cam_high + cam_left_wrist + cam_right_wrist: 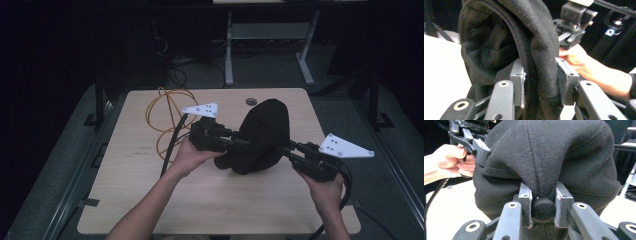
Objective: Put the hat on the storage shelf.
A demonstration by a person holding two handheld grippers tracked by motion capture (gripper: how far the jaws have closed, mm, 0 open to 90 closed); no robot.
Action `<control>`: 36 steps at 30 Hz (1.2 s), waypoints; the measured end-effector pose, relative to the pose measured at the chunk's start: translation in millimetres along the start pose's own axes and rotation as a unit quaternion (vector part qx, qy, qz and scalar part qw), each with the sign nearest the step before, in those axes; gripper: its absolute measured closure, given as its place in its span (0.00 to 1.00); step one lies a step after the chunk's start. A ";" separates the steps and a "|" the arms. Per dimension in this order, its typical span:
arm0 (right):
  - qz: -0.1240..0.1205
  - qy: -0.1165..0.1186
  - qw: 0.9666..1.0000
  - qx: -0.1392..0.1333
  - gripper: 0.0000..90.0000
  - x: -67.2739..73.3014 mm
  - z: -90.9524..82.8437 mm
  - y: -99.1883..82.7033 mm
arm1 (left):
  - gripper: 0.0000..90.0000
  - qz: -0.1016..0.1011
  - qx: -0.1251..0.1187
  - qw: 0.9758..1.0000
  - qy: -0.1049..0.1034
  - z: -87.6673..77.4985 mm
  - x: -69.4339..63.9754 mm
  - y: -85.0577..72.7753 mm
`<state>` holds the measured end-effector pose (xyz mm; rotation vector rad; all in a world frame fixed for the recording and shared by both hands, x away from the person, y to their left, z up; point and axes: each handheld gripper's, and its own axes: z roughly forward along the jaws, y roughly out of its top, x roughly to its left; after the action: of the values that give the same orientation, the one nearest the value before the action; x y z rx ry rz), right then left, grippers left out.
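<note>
The worktop (150, 200) is a pale wooden slab, bare over most of its near half. Above its middle, a black cap (262, 135) hangs lifted between the two claws, its lower edge close to the wood or just brushing it; the high view does not settle which.

An orange cable (165, 117) lies looped on the far left of the worktop, well apart from the cap.

The right claw (286, 150) is clamped narrow on the small button (542, 207) at the cap's crown, with the fabric bunched above it. The left claw (239, 144) has the cap's thick folded rim (541, 75) between its jaws. The jaws stand partly apart and the cloth fills the gap, so the pads seem to press it only lightly.

The main risk, as I judge it, is the left side slipping: if that claw slackens further while the hands pull apart, the rim could slide out and the cap would swing from the button alone. That small round knob is a poor hold and could pop free under a tug, dropping the cap onto the worktop.
</note>
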<state>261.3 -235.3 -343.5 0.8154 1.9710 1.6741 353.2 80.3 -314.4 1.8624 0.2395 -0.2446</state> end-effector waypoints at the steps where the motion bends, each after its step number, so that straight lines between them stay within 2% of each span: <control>1: -0.003 0.002 1.000 0.005 0.80 0.2 1.0 4.4 | 0.67 0.001 0.002 1.000 0.006 -2.5 -0.5 -1.6; 8: -0.009 0.000 1.000 0.013 0.80 -0.3 5.0 13.0 | 0.59 0.008 0.008 0.999 0.035 -12.7 -2.0 -5.0; 9: -0.012 -0.005 1.000 0.018 0.80 -1.6 5.2 16.4 | 0.57 0.011 0.009 0.999 0.046 -15.8 -3.5 -6.4; 10: -0.012 -0.005 1.000 0.018 0.80 -1.6 5.2 16.4 | 0.56 0.011 0.009 0.999 0.046 -15.8 -3.5 -6.4; 11: -0.014 -0.006 1.000 0.019 0.80 -3.0 4.4 20.3 | 0.55 0.018 0.014 0.998 0.058 -20.2 -5.9 -8.2; 13: -0.021 -0.011 1.000 0.018 0.80 -4.4 2.6 24.6 | 0.53 0.019 0.016 0.997 0.068 -23.2 -8.2 -10.3; 16: -0.018 -0.015 1.000 0.015 0.80 -6.1 -0.2 28.6 | 0.51 0.019 0.021 0.997 0.077 -25.9 -11.0 -13.4; 18: -0.017 -0.019 1.000 0.014 0.80 -9.5 -3.6 34.0 | 0.49 0.025 0.028 0.995 0.092 -30.8 -15.9 -20.1; 19: -0.017 -0.019 1.000 0.014 0.80 -9.5 -3.6 34.0 | 0.49 0.025 0.028 0.995 0.092 -30.8 -15.9 -20.1; 20: -0.017 -0.021 1.000 0.016 0.80 -12.4 -4.5 36.6 | 0.48 0.033 0.035 0.994 0.103 -35.1 -19.0 -25.2; 22: -0.017 -0.021 0.999 0.018 0.80 -14.3 -4.7 38.7 | 0.48 0.034 0.035 0.992 0.113 -39.4 -22.2 -30.6; 25: -0.017 -0.022 0.999 0.021 0.80 -16.0 -4.1 41.4 | 0.47 0.032 0.036 0.991 0.123 -44.9 -25.8 -38.4; 28: -0.020 -0.022 0.999 0.025 0.80 -18.4 -2.2 47.4 | 0.46 0.035 0.046 0.988 0.145 -52.6 -31.4 -50.6; 32: -0.022 -0.020 0.999 0.024 0.80 -20.0 0.4 52.9 | 0.44 0.032 0.047 0.986 0.154 -59.1 -35.1 -58.7; 35: -0.023 -0.016 0.999 0.023 0.80 -21.7 4.4 62.0 | 0.43 0.033 0.052 0.983 0.176 -67.6 -39.6 -69.6; 36: -0.022 -0.015 0.999 0.024 0.80 -22.0 5.4 63.8 | 0.42 0.033 0.052 0.983 0.176 -67.6 -39.6 -69.6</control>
<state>291.2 -239.9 -282.9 0.8018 2.0009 1.5870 298.7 163.8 -346.5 2.0064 0.4114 0.1231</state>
